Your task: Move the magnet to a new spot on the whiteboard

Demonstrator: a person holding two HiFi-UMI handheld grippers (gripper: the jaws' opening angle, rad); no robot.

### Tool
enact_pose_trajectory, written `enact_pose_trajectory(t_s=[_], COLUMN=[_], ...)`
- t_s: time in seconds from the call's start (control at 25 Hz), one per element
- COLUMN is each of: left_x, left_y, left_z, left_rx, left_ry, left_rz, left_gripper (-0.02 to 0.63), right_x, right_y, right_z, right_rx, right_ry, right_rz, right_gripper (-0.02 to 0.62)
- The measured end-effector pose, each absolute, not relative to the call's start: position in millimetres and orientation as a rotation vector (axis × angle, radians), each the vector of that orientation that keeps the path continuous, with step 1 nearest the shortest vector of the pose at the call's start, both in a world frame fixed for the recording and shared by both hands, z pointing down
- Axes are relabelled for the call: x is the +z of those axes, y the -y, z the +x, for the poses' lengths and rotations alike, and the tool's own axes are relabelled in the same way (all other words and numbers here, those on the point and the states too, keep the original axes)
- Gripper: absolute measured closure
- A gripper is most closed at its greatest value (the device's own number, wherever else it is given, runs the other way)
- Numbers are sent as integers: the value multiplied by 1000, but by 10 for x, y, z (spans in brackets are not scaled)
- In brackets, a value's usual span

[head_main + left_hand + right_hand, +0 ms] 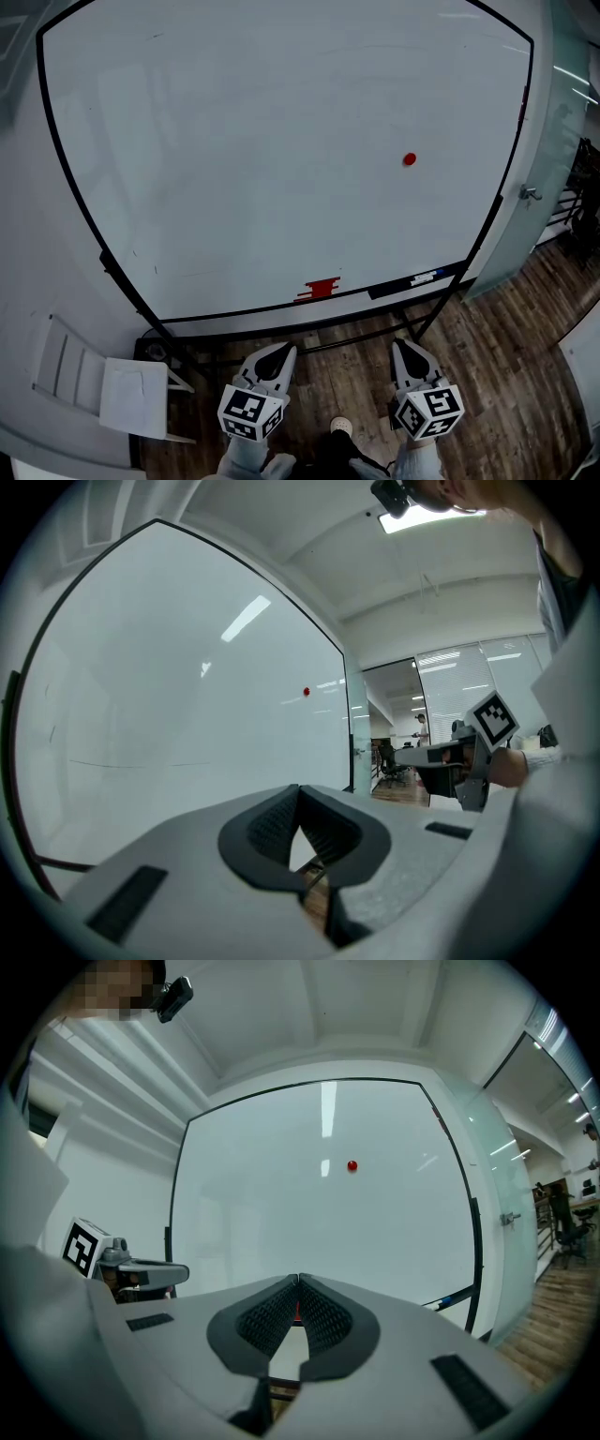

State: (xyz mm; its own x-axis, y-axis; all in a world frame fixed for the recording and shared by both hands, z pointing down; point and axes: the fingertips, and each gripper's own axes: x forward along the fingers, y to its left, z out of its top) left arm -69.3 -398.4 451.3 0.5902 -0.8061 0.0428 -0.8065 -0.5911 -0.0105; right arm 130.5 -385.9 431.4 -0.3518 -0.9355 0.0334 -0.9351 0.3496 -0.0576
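Observation:
A small round red magnet (410, 159) sticks to the right half of the large whiteboard (234, 141). It also shows as a red dot in the left gripper view (307, 692) and the right gripper view (352, 1165). Both grippers are held low in front of the board, well short of it and below its tray. My left gripper (279, 351) has its jaws closed tip to tip with nothing between them (299, 789). My right gripper (404, 344) is likewise shut and empty (298, 1281), and stands nearer the magnet's side.
A red eraser (320, 289) and markers (422, 278) lie on the board's tray. The board's black stand legs (412, 328) rest on wooden floor. A white chair (131, 394) stands at lower left. A glass door with a handle (531, 194) borders the board on the right.

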Motion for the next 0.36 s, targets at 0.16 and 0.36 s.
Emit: enact_pose_trajectory(t_s=[0.16,0.36], left_x=[4527,4549], left_y=[3987,3980], left_z=[-650,-626], left_rx=[71,79], left_ry=[1403,1403], left_rz=[2797,2790], left_gripper=[597,597], right_x=[4323,4316], right_y=[3855,3834], right_z=[1348,1365], right_rx=[-108,-108], right_ry=[-2571,-2568], right_rz=[-1793,-1792], right_gripper=[568,568])
